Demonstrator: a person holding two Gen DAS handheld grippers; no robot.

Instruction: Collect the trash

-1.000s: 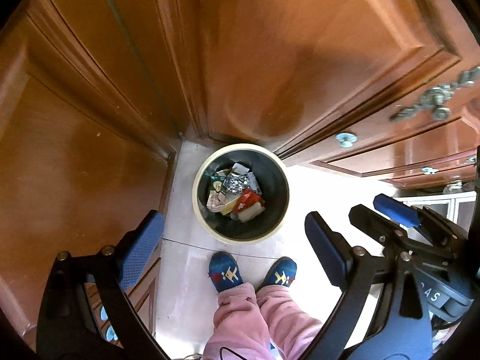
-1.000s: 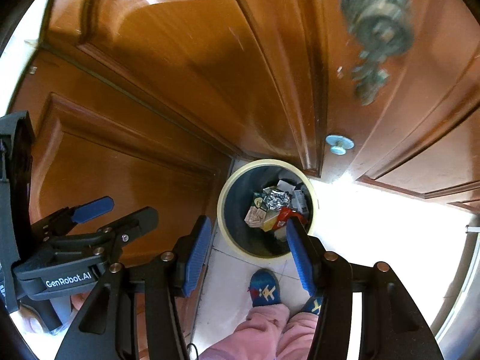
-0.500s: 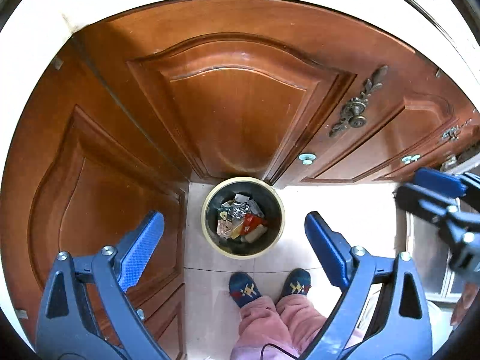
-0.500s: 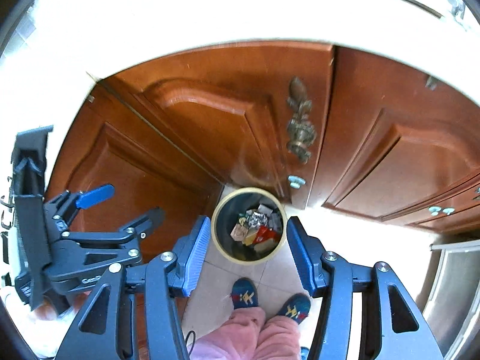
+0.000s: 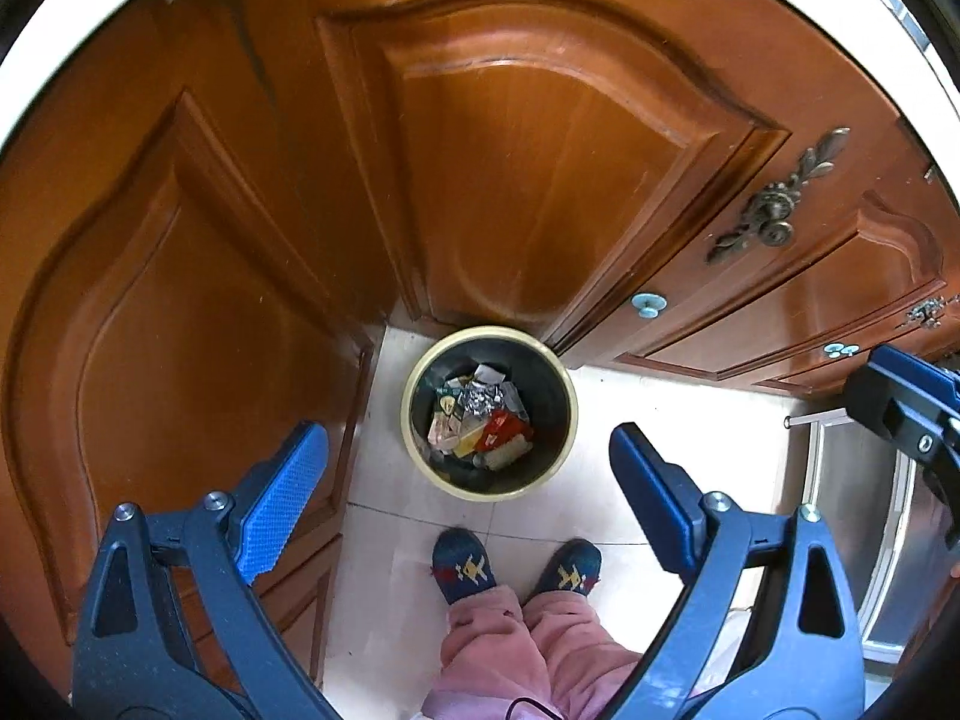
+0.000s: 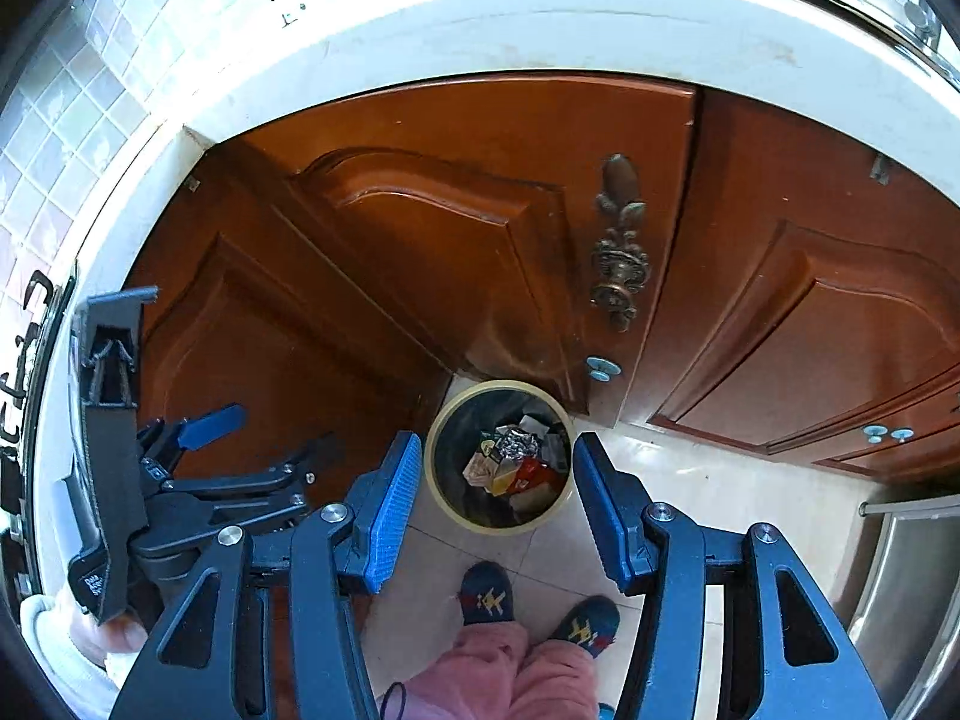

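Note:
A round dark bin with a cream rim (image 5: 420, 456) (image 6: 436, 483) stands on the pale tiled floor in the corner of wooden cabinets. Inside lie crumpled wrappers (image 5: 480, 420) (image 6: 513, 465), among them foil, a red packet and yellow paper. My left gripper (image 5: 468, 480) hangs high above the bin, open, with nothing between its blue pads. My right gripper (image 6: 492, 498) is also open and empty, high over the bin. The left gripper (image 6: 258, 468) shows at the left of the right wrist view. Part of the right gripper's body (image 5: 906, 402) shows at the right edge of the left wrist view.
Brown cabinet doors (image 5: 540, 180) (image 6: 420, 252) with ornate metal handles (image 5: 774, 210) (image 6: 618, 264) surround the bin. A white countertop edge (image 6: 480, 24) runs above them, tiled wall at left. A person's slippered feet (image 5: 516, 564) and pink trousers stand before the bin. A steel appliance (image 6: 900, 588) sits at right.
Both grippers have risen well above the bin, which now looks smaller. The right wrist view now takes in the countertop edge and tiled wall. Both stayed open and empty.

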